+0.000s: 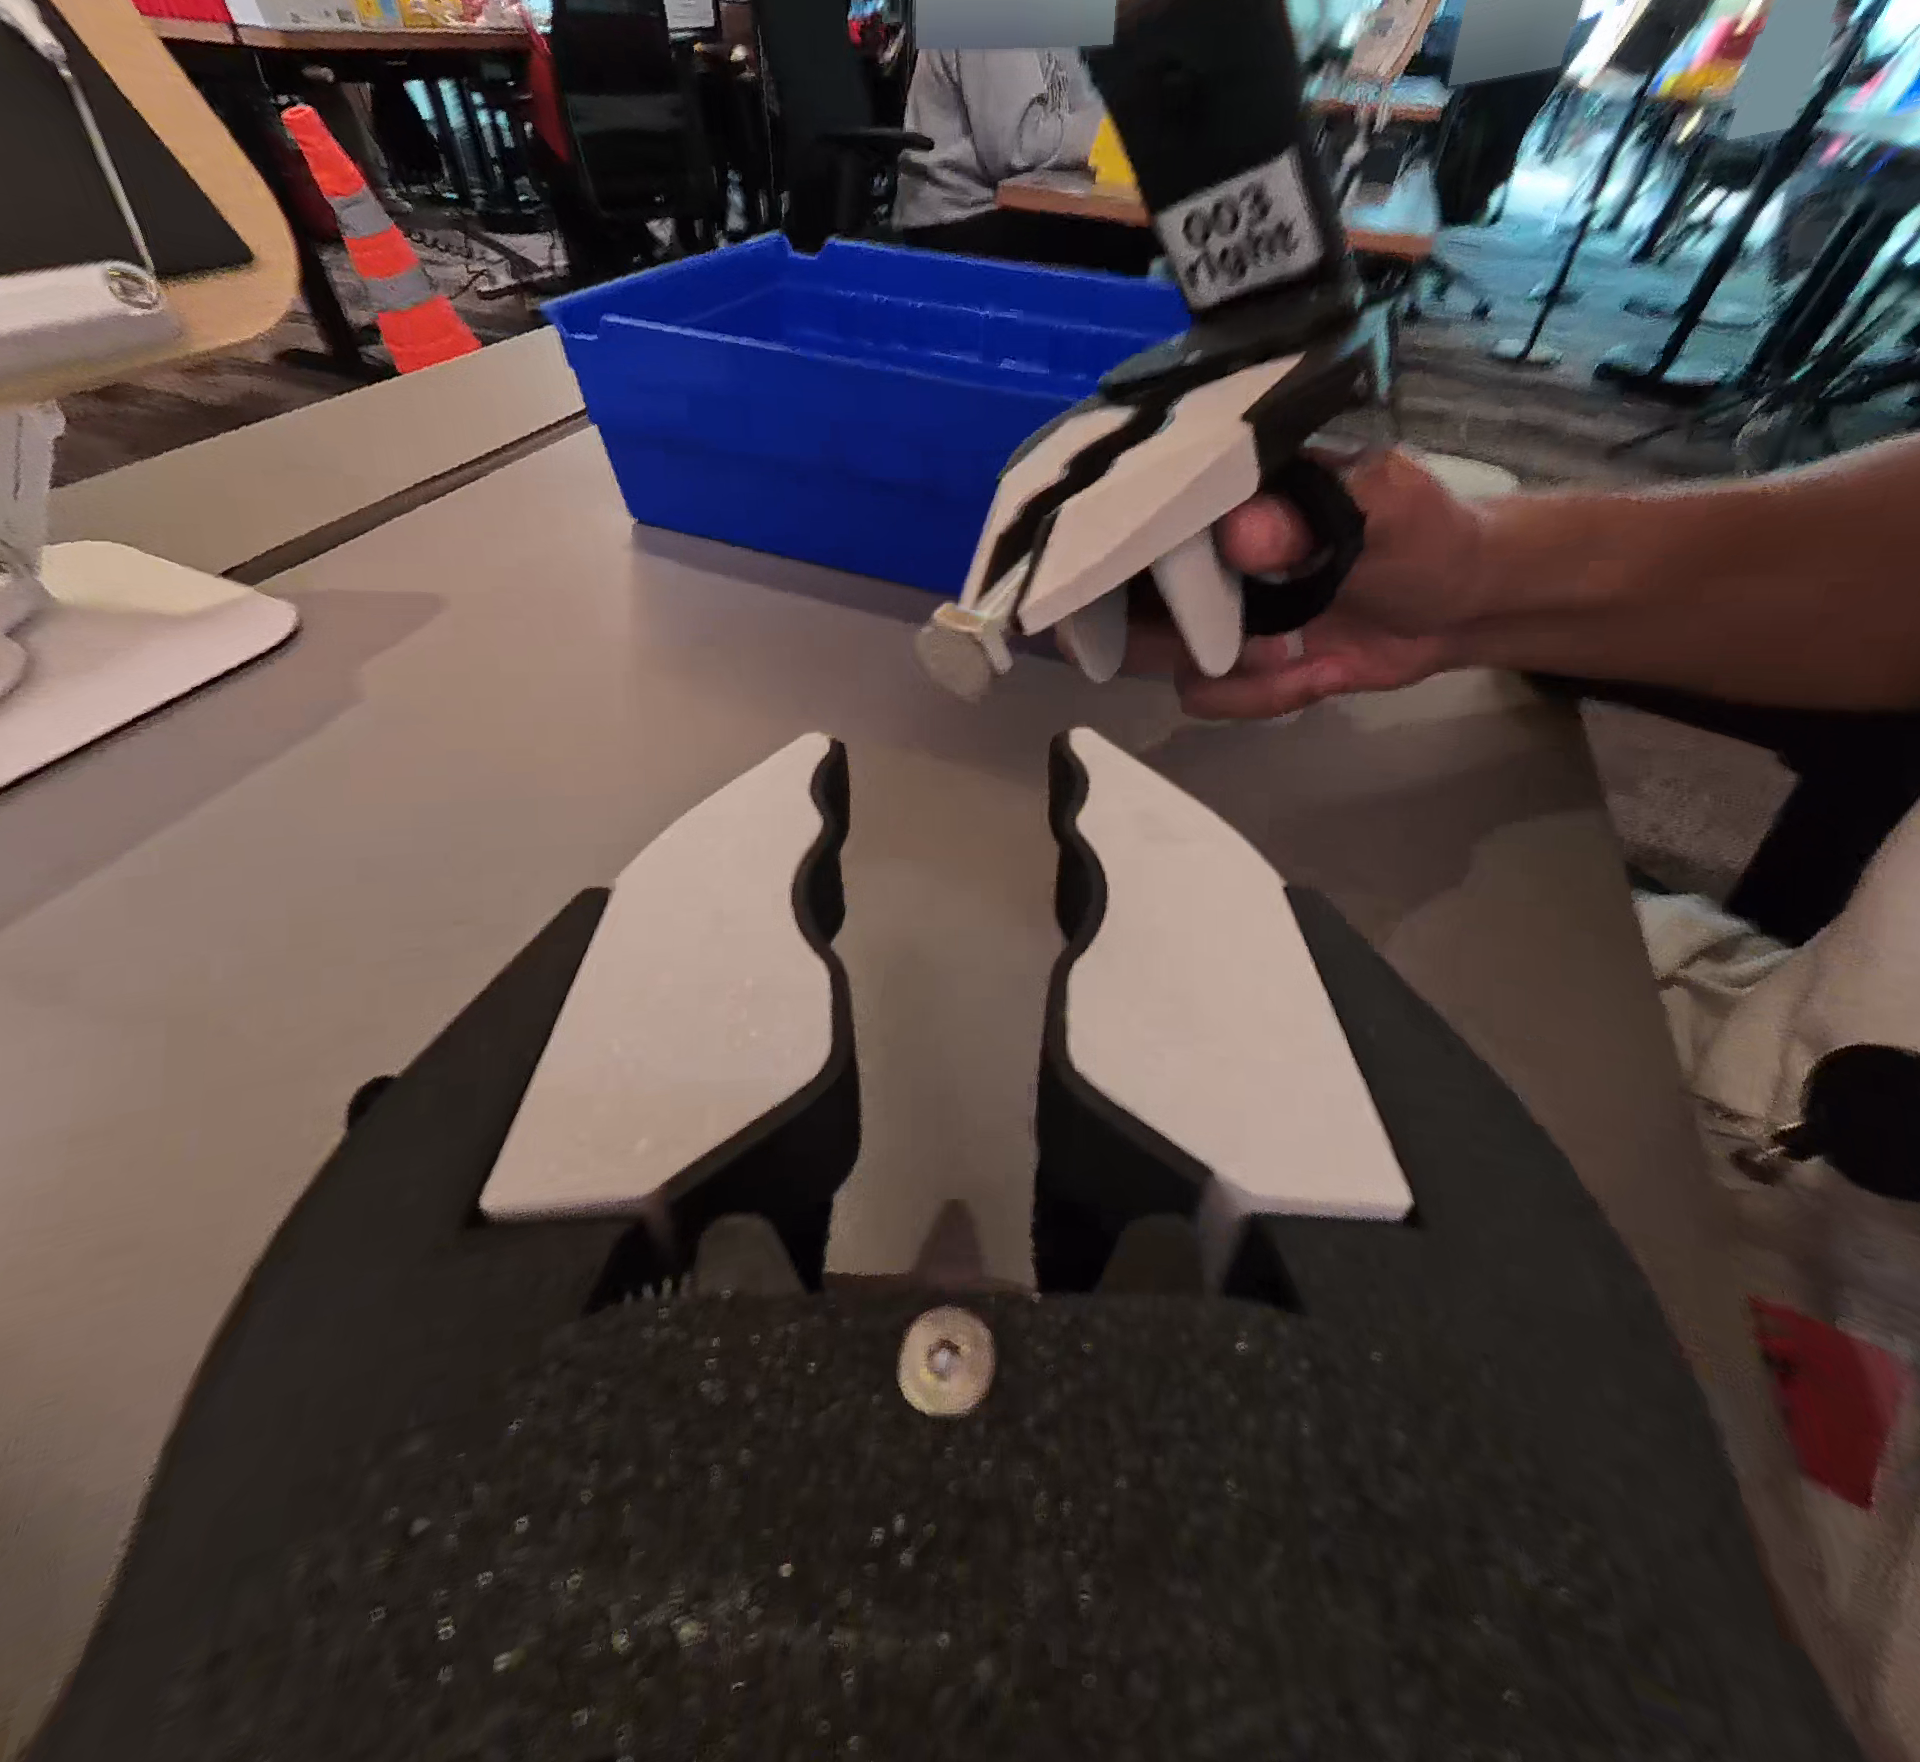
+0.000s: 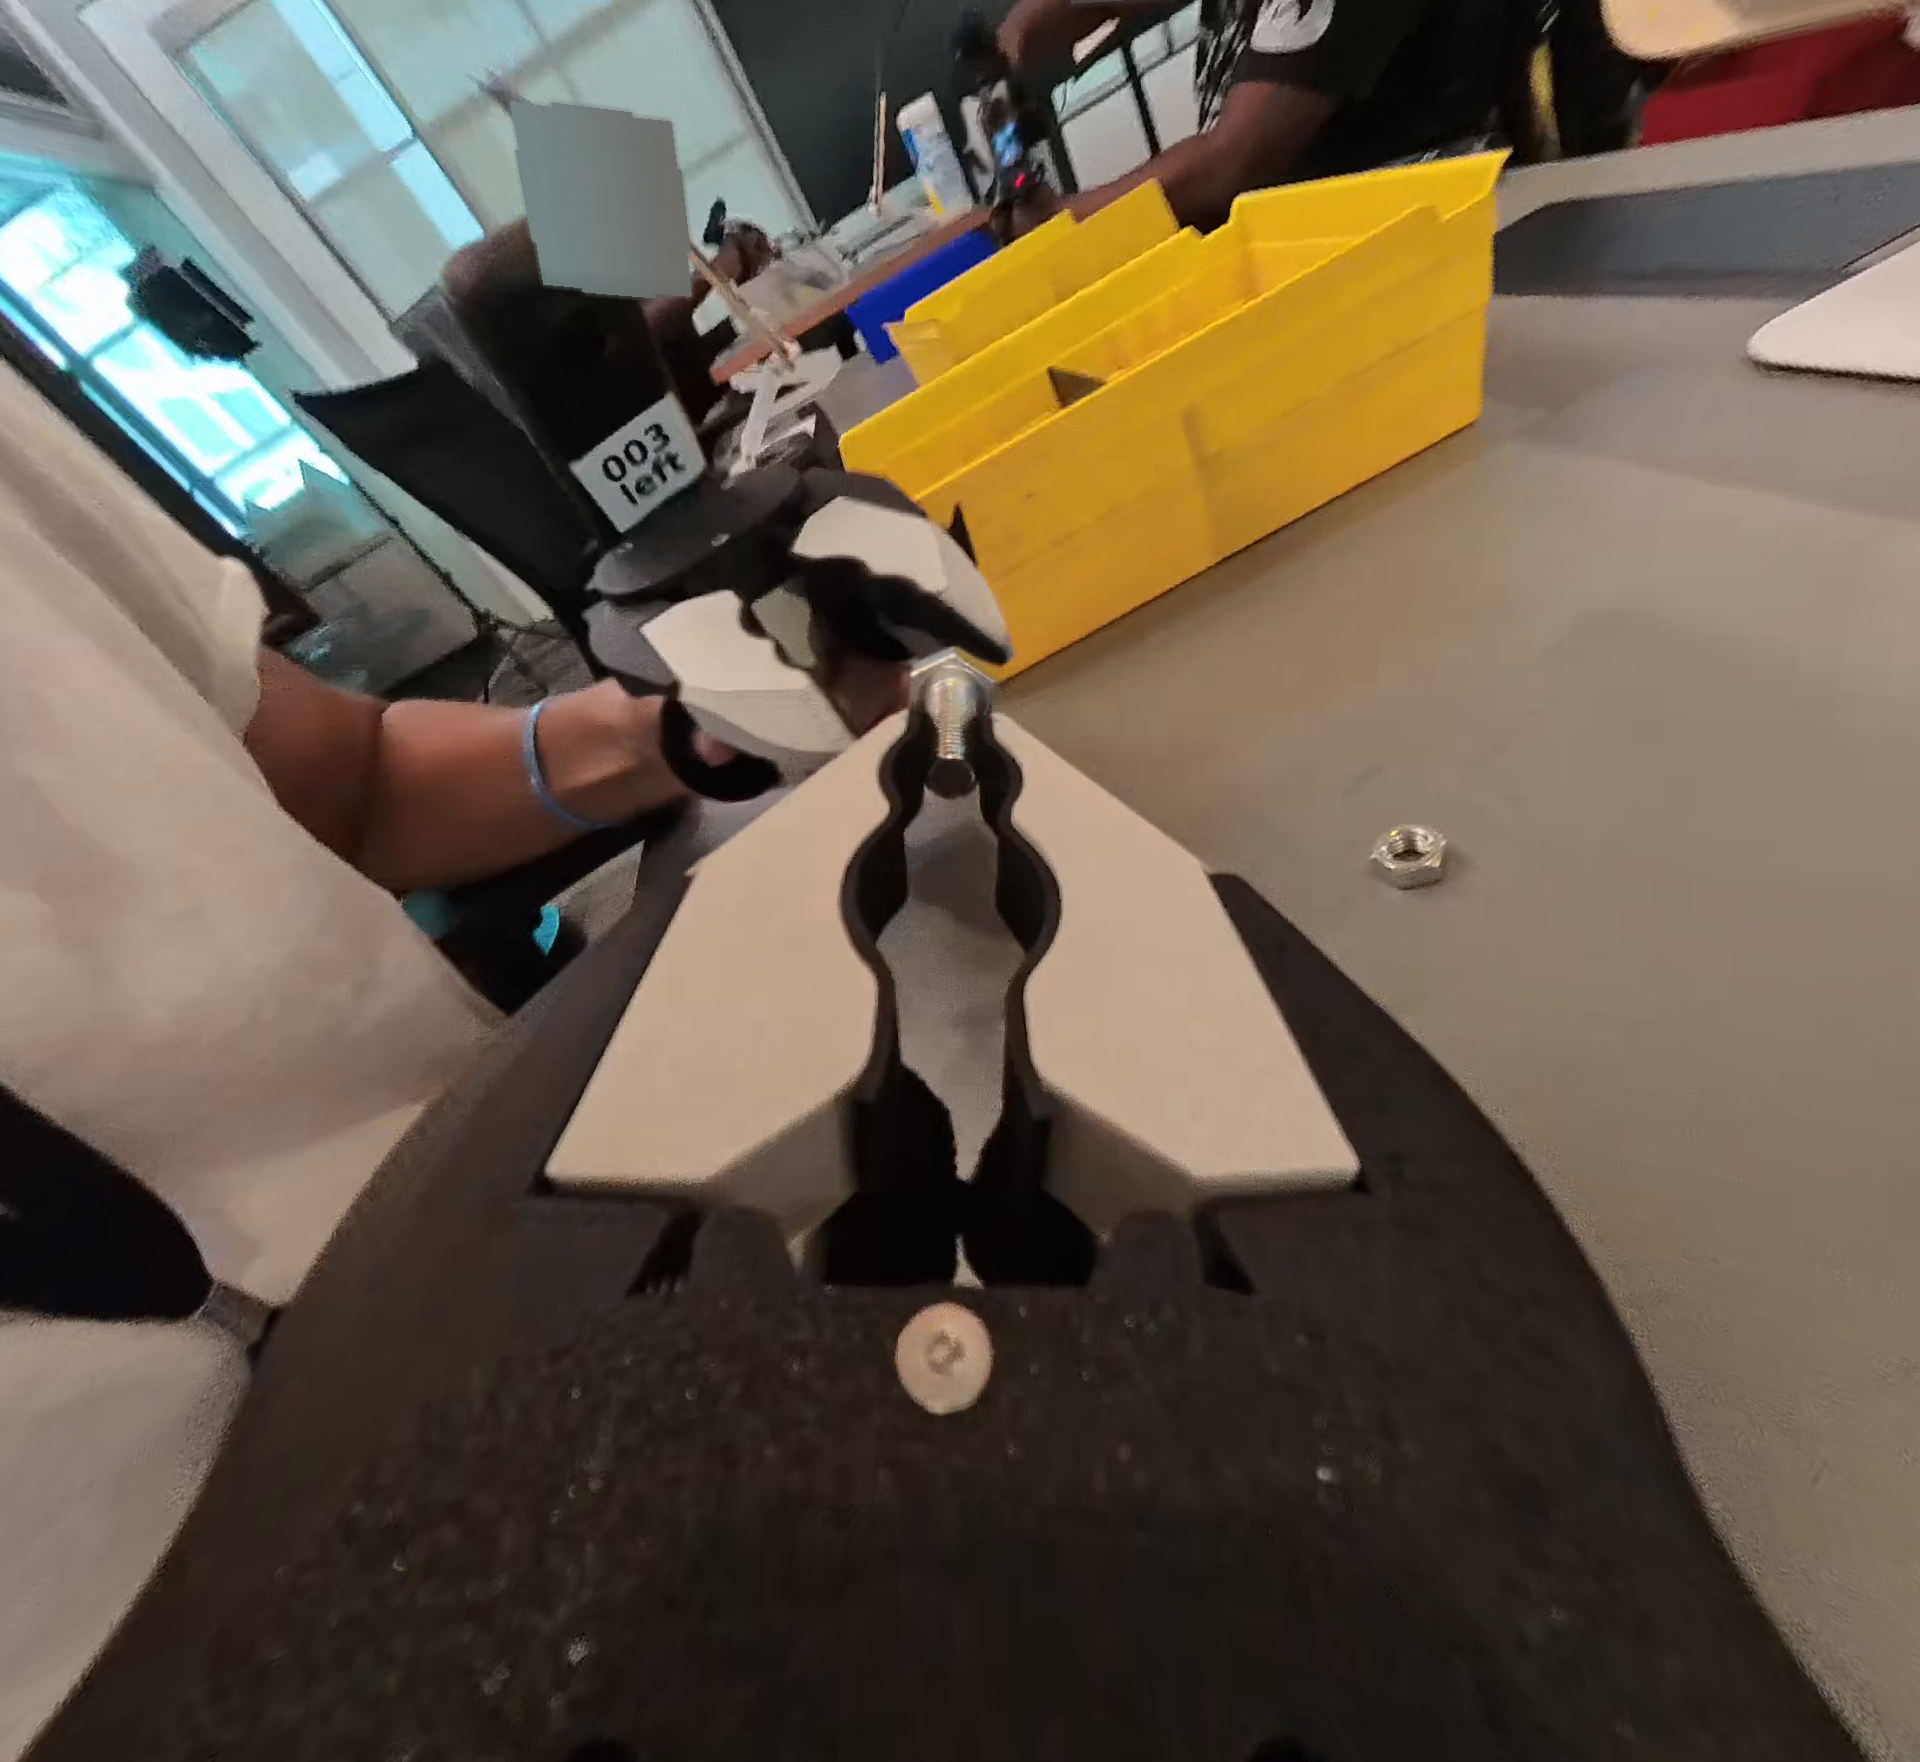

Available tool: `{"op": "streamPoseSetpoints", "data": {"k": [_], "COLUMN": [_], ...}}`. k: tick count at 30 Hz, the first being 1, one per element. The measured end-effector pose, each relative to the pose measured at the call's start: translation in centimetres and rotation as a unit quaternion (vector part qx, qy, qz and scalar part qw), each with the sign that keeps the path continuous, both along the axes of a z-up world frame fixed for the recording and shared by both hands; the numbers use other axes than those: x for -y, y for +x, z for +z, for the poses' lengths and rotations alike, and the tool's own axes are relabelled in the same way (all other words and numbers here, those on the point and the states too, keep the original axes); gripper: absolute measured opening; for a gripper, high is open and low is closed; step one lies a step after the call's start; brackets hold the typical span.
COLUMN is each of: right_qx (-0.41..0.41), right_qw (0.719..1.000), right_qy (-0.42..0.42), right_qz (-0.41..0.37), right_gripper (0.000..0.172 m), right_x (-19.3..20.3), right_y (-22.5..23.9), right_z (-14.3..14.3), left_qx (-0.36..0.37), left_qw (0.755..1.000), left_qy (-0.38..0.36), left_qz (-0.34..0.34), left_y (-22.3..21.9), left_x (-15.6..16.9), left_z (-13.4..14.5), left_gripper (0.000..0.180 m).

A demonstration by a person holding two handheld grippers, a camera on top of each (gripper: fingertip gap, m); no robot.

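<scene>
My right gripper (image 2: 948,756) is closed on a silver bolt (image 2: 951,720). Both pads press on its thread at the very tips, and the hex head sticks out past them. In the left wrist view the bolt (image 1: 961,647) is blurred, and only its head shows well. My left gripper (image 1: 948,767) is open, with only bare table (image 1: 520,673) between its fingers; it is just beside the bolt head. A small nut (image 2: 1410,856) lies on the table to the right. A yellow bin (image 2: 1195,424) stands far, and a blue bin (image 1: 831,403) too; what is inside them I cannot see.
</scene>
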State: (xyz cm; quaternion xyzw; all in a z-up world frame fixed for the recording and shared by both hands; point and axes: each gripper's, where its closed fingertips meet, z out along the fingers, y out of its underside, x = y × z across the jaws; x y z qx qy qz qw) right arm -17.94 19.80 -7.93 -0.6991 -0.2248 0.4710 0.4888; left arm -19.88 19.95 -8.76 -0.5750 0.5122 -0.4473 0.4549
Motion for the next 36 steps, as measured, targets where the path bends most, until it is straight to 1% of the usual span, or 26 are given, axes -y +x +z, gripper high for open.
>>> {"op": "streamPoseSetpoints", "data": {"k": [1, 3, 5, 6, 8, 10, 14, 17, 20, 24, 27, 36], "right_qx": [0.018, 0.065, 0.097, 0.103, 0.109, 0.111, 0.095, 0.083, 0.083, 0.116, 0.123, 0.105], "right_qw": [1.000, 0.998, 0.995, 0.994, 0.994, 0.993, 0.995, 0.994, 0.992, 0.989, 0.988, 0.989], "right_qy": [-0.003, -0.007, -0.010, -0.013, -0.023, -0.026, -0.026, -0.042, -0.063, -0.070, -0.069, -0.080], "right_qz": [0.011, 0.023, 0.022, 0.021, 0.021, 0.020, 0.033, 0.052, 0.066, 0.068, 0.070, 0.071], "right_gripper": [0.009, 0.009, 0.009, 0.009, 0.009, 0.010, 0.009, 0.010, 0.009, 0.009, 0.010, 0.009], "right_x": [0.2, 0.6, 0.8, 0.9, 1.0, 0.9, 1.3, 1.7, 2.0, 2.1, 2.2, 2.2], "right_y": [-0.2, -0.7, -1.2, -1.4, -1.6, -1.5, -1.4, -1.6, -1.9, -2.2, -2.3, -2.4], "right_z": [-0.4, -1.5, -2.2, -2.3, -2.6, -2.7, -2.3, -2.3, -3.0, -4.1, -4.2, -4.1], "left_qx": [-0.015, -0.056, -0.100, -0.113, -0.110, -0.106, -0.124, -0.130, -0.134, -0.136, -0.141, -0.147], "left_qw": [1.000, 0.994, 0.979, 0.970, 0.955, 0.948, 0.961, 0.965, 0.966, 0.964, 0.963, 0.969], "left_qy": [0.022, 0.092, 0.177, 0.213, 0.268, 0.296, 0.248, 0.227, 0.220, 0.227, 0.230, 0.199], "left_qz": [0.007, 0.014, 0.026, 0.034, 0.057, 0.050, 0.006, 0.005, 0.005, 0.008, 0.002, -0.009], "left_y": [-0.1, -0.1, -0.1, -0.1, -0.1, -0.1, 0.2, 0.2, 0.1, 0.1, 0.1, 0.0], "left_x": [-0.3, -0.5, -0.5, -0.4, -0.2, 0.5, 2.0, 2.0, 2.0, 2.0, 2.1, 2.1], "left_z": [-0.4, -1.4, -2.5, -2.9, -3.0, -3.1, -3.8, -4.0, -4.1, -4.1, -4.3, -4.4], "left_gripper": [0.036, 0.036, 0.034, 0.030, 0.018, 0.012, 0.023, 0.028, 0.028, 0.025, 0.018, 0.018]}}
